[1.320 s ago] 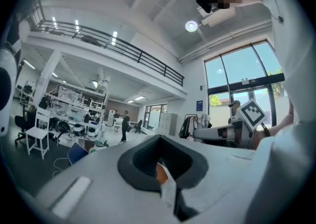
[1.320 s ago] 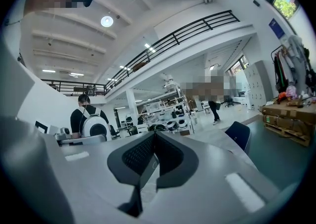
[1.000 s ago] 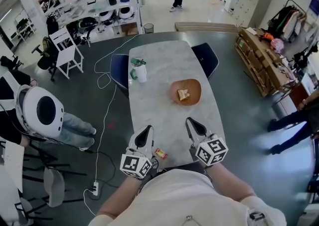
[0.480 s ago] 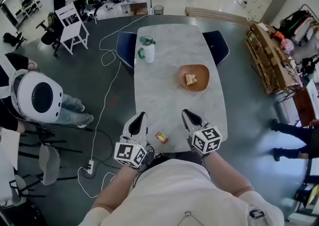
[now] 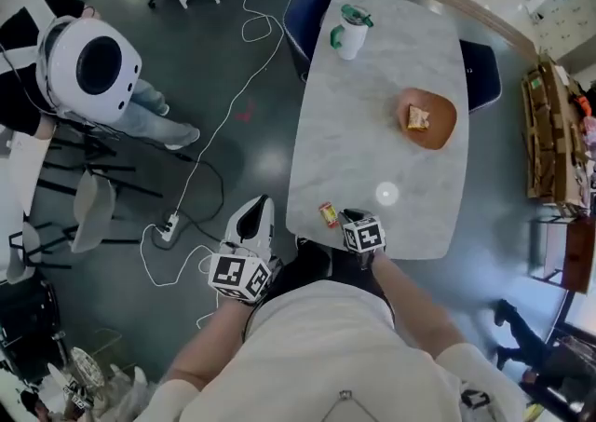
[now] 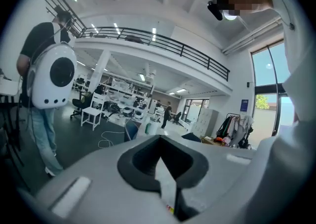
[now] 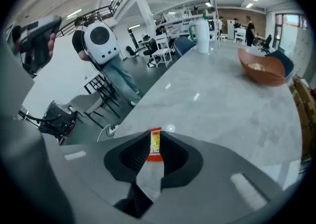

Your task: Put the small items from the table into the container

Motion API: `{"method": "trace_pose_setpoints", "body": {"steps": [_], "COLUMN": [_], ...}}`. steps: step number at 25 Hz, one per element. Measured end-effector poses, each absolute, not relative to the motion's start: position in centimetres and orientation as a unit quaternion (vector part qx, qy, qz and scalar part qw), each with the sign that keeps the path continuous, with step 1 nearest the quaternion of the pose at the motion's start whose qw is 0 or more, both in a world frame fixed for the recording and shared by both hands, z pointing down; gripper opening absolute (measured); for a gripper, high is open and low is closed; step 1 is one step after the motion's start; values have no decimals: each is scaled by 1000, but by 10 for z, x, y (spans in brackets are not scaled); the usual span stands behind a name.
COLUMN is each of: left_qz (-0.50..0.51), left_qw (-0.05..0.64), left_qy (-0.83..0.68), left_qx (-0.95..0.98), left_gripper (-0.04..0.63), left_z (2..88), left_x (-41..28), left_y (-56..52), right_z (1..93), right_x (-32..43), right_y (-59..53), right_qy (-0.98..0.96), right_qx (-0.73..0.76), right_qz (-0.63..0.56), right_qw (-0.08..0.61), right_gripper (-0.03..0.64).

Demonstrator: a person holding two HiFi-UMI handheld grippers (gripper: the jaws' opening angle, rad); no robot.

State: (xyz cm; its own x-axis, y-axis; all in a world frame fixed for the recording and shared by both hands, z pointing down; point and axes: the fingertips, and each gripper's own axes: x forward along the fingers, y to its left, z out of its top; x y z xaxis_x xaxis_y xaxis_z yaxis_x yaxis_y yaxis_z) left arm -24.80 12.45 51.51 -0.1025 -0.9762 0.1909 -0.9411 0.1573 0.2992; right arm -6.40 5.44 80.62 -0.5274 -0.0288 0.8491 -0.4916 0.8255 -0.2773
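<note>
Grey marbled table [image 5: 372, 103] first: long, mostly bare. Next down in size, white mug with green lid [image 5: 349, 34] at the far end, well clear of the work. Then orange-brown bowl [image 5: 438, 136] on the far right half, taken to be the container, with one pale item [image 5: 418, 118] inside. Left gripper [image 5: 259, 208] off the near-left corner, over the floor, clamped together on nothing; idle, leave parked. Right gripper [image 5: 348, 217] at the near edge, pitched steeply down, mid-opening, gripping nothing yet. Smallest: red-and-yellow packet [image 7: 154, 144], flat on the table by the near edge, lined up in the gap at the right tips, untouched by either pad as far as visible. Step in hand, by judgement: pick the packet. To do it well: finish opening wider than the packet before dropping further. Stay centred across the short width, not the length. Bring both tips down to the tabletop either side, then close. Thin wrapper, so expect slip or a scoot on a one-pad-first contact. Avoid any push toward the body: table edge just beside, easy knock-off. After a firm pinch, lift straight, carry across to the bowl, release low over it.
</note>
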Motion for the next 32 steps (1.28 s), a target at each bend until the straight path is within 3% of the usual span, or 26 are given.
{"method": "trace_pose_setpoints", "body": {"steps": [11,21,27,32], "left_qz": [-45,-55,-61,-53], "left_qw": [222,237,218,184], "left_qy": [-778,-773,-751,-728], "left_qx": [586,585,621,658], "left_gripper": [3,3,3,3], "left_z": [540,546,534,512], "left_x": [-262,-265,-263,-256], "left_y": [177,180,152,108], "right_z": [871,873,814,699], "right_x": [-77,-82,-86,-92], "right_y": [71,78,53,8], "right_qy": [-803,-816,-852,-895], "right_qx": [153,131,164,219], "right_qz": [184,220,201,179], "right_qw": [545,519,455,344], "right_gripper": [117,28,28,28]}}
